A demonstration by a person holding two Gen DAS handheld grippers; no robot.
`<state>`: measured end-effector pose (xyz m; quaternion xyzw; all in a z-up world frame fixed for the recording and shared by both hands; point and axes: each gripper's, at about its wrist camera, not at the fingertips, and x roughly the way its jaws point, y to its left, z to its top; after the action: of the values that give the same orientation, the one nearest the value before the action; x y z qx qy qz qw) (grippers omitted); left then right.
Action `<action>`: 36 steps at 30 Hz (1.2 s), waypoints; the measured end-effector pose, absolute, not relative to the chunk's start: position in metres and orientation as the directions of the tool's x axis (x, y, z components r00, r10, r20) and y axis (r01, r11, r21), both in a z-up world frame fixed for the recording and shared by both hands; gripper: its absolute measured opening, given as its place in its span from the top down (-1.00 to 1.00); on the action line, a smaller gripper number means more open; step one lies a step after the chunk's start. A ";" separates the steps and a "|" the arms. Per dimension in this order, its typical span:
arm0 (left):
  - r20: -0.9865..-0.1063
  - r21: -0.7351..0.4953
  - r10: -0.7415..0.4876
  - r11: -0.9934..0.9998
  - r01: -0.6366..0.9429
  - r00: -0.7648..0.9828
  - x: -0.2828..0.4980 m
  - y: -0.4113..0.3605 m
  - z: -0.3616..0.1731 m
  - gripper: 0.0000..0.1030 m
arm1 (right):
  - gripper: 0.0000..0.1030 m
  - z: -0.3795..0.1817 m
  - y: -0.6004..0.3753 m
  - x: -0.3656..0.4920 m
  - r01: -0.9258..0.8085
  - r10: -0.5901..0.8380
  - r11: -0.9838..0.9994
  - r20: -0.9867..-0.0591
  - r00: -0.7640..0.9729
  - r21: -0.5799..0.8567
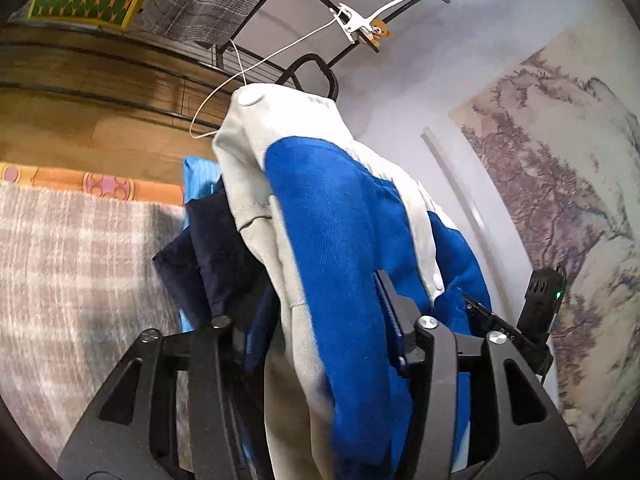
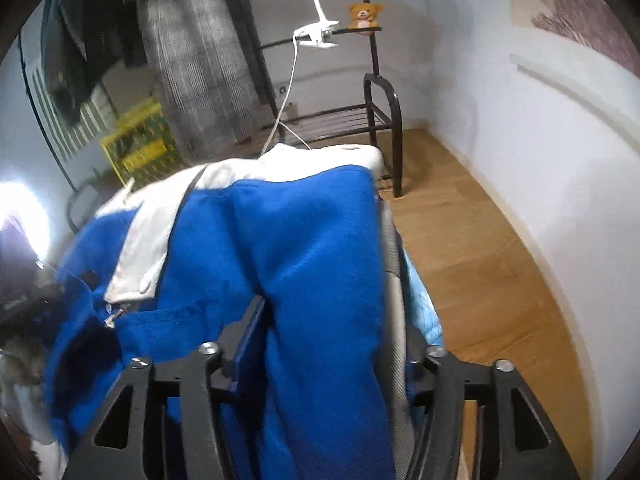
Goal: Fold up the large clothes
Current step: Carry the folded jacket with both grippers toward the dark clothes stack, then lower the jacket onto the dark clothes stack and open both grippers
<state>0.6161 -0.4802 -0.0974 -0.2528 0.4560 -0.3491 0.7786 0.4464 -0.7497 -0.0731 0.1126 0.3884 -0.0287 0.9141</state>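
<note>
A blue and cream jacket (image 1: 328,220) is bunched up right in front of both cameras. In the left wrist view a thick fold of it hangs down between the jaws of my left gripper (image 1: 308,304). The jaws stand wide and do not pinch the cloth. In the right wrist view the same jacket (image 2: 300,240) drapes over and between the jaws of my right gripper (image 2: 332,312), which also stand apart without clamping it. Both sets of fingertips are partly hidden by cloth. A dark navy garment (image 1: 200,248) and a light blue one (image 1: 200,176) lie under the jacket.
A pink-grey plaid blanket (image 1: 80,260) and orange bedding (image 1: 100,184) lie to the left. A black metal rack (image 2: 384,120) carries a teddy bear (image 2: 364,16) and a white clip lamp (image 2: 316,36). Wood floor (image 2: 480,260) runs along the white wall. A green-yellow box (image 2: 136,148) stands behind.
</note>
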 end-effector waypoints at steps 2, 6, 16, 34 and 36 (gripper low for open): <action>-0.531 -0.709 -0.764 0.637 0.302 0.366 0.611 -0.470 -0.092 -0.04 | -0.19 -0.065 -0.757 0.432 0.135 0.052 0.966 -0.682 0.730 0.219; -0.549 -0.692 -0.743 0.661 0.289 0.383 0.596 -0.457 -0.094 -0.16 | -0.27 -0.067 -0.772 0.415 0.195 0.032 0.949 -0.691 0.723 0.248; -0.633 -0.608 -0.676 0.736 0.297 0.378 0.546 -0.445 -0.085 -0.24 | -0.38 -0.076 -0.780 0.380 0.356 -0.031 0.887 -0.731 0.682 0.294; -0.556 -0.513 -0.670 0.742 0.431 0.492 0.394 -0.373 0.083 -0.23 | -0.30 0.062 -0.680 0.264 0.253 -0.072 0.948 -0.638 0.766 0.196; -0.555 -0.488 -0.663 0.749 0.448 0.503 0.372 -0.363 0.100 -0.23 | -0.30 0.080 -0.664 0.245 0.234 -0.074 0.956 -0.623 0.779 0.178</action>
<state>0.3720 -0.3633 0.0996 -0.1415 0.3781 -0.3247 0.8553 0.2454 -0.6638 0.0799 0.1237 0.3222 -0.0824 0.9349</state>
